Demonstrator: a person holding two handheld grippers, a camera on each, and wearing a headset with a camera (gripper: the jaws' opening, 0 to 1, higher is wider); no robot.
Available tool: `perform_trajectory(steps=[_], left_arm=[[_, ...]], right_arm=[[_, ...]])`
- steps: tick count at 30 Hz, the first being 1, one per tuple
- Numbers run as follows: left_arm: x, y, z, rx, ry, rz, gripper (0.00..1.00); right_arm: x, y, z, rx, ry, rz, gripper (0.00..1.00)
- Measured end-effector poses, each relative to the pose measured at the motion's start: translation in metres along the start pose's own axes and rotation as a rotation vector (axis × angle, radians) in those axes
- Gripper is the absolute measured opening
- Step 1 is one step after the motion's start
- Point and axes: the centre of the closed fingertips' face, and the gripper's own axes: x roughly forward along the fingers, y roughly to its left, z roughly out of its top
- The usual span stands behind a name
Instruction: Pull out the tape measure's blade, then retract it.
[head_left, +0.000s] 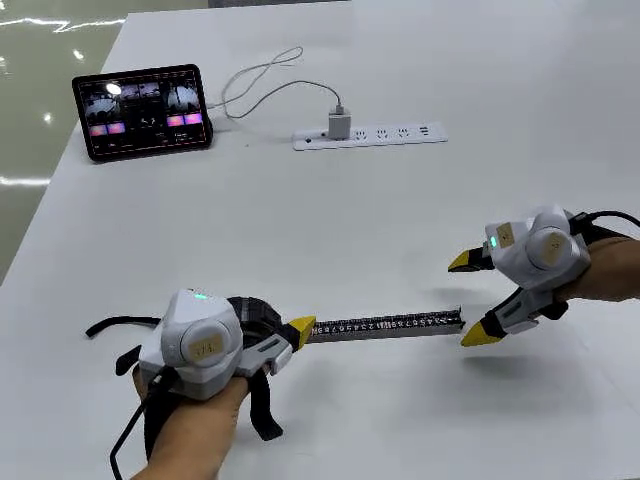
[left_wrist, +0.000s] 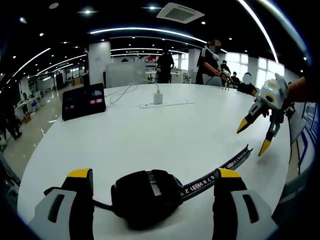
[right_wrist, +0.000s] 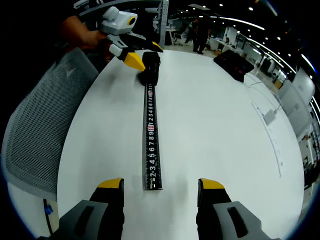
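My left gripper (left_wrist: 153, 172) stands released astride the tape measure case (left_wrist: 145, 196); its blade (right_wrist: 151, 140) lies extended along the table (head_left: 350, 220), ending just before my spread, empty right gripper (right_wrist: 161, 182).

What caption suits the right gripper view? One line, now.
Blade lies extended across the white table from the case at the left tool to the open right tool.

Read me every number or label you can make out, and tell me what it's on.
"23456789": on the tape measure's blade, running from its free end.
Further blade digits: too blurred to read.
Stickers on the left gripper and right gripper: too small to read.
Screen of the tablet: blurred, nothing legible.
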Motion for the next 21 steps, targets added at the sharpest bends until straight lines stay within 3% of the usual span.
perform_trajectory(steps=[13,21], left_arm=[[0.001,0.003,-0.001,-0.009,0.002,0.002,0.96],[0.001,0.004,-0.003,-0.012,0.005,0.002,0.95]], right_arm=[[0.009,0.007,-0.009,0.004,0.038,0.037,0.28],[0.012,0.010,-0.011,0.008,0.049,0.050,0.19]])
